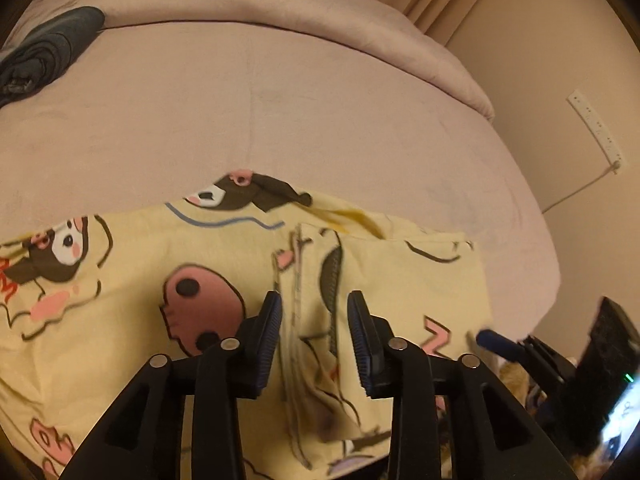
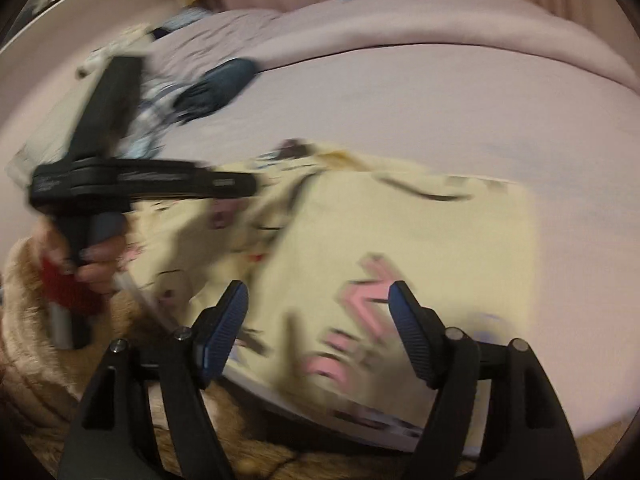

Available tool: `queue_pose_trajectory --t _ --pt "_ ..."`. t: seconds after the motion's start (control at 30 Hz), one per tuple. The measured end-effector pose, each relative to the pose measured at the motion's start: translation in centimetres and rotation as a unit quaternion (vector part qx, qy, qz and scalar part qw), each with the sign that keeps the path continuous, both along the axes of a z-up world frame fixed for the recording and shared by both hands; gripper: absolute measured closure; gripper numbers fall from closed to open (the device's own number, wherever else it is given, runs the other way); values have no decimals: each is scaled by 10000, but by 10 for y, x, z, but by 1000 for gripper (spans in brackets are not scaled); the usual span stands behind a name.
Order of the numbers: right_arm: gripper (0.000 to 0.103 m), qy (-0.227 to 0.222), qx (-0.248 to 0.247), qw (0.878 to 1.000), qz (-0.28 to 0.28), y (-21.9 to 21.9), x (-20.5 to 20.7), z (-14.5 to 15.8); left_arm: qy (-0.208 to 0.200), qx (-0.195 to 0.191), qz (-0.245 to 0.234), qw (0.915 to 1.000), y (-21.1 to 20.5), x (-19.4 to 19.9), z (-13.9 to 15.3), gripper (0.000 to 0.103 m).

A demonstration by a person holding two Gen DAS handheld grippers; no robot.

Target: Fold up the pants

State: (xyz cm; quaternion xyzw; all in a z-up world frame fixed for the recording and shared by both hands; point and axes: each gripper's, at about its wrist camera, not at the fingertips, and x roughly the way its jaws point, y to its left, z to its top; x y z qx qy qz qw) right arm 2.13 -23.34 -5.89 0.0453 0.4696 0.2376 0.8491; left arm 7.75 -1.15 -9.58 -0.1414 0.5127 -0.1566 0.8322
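Yellow pants [image 1: 224,264] with a cartoon print lie folded on the mauve bed sheet [image 1: 280,100]. Their right end is a neat squared flap [image 2: 420,232]. My left gripper [image 1: 314,312] hovers just over the cloth near a seam ridge, open, its pads not pressing on anything. The right wrist view shows the left gripper [image 2: 250,184] from the side, held in a hand [image 2: 96,264]. My right gripper [image 2: 318,296] stands wide open above the pants' near edge, with nothing between its fingers. One of its blue fingertips [image 1: 492,338] shows at the lower right of the left wrist view.
A dark folded garment [image 1: 52,48] lies at the far left of the bed, and a rolled duvet [image 1: 280,4] runs along the far side. The bed edge curves down on the right, beside a wall with a power strip [image 1: 596,128]. A fluffy tan sleeve [image 2: 36,320] sits near the left hand.
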Motion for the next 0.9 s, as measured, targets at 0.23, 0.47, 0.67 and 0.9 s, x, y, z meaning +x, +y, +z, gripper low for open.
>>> queue_pose_trajectory --t 0.23,0.47,0.67,0.9 --pt "31 576 -20 9979 -289 -20 -2 -31 404 122 -385 9984 -27 -22 -26 70" --pt "31 853 -135 9961 -201 -25 -9 -26 303 318 -469 9979 -30 -50 -20 70" --pt "31 321 -132 9981 -508 -44 15 5 174 221 -200 9994 -16 -54 2 70" --pt "31 280 -259 9973 -620 -27 89 -3 291 -67 -179 9994 -21 -54 -9 70"
